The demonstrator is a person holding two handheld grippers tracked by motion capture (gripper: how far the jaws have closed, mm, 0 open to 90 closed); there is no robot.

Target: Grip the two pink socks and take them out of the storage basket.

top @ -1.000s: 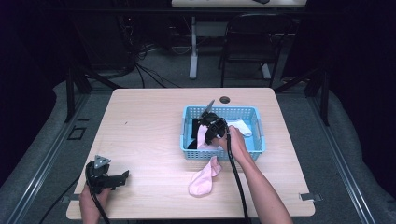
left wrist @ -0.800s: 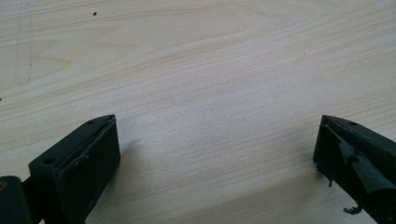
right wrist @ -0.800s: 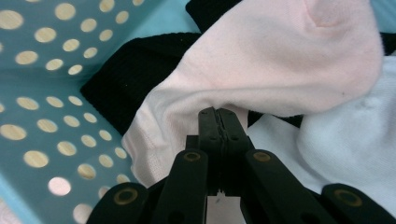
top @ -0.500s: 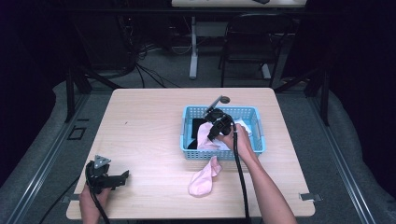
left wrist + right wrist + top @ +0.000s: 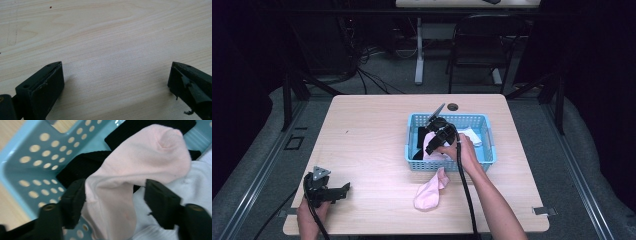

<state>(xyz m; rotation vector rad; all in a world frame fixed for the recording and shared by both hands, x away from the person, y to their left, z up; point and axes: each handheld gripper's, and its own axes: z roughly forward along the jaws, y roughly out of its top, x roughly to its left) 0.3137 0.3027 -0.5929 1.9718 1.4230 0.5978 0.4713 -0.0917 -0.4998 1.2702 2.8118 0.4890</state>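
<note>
Pink sock (image 5: 140, 167) lies in the blue basket (image 5: 412, 150), loose between the right hand-held gripper (image 5: 115, 192) whose jaws just opened; left hand-held gripper (image 5: 115, 82) gapes wide over bare worktop (image 5: 372, 135) near its front-left edge.

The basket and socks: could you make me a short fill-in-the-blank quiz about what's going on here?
1. The right tongs hover over the blue ____, open around a pink sock.
2. A second pink sock lies on the ____, just outside the basket.
3. Under the pink sock in the basket lies a ____ cloth.
4. The left tongs are open and hold ____.

Missing words: basket; table; black; nothing
</note>
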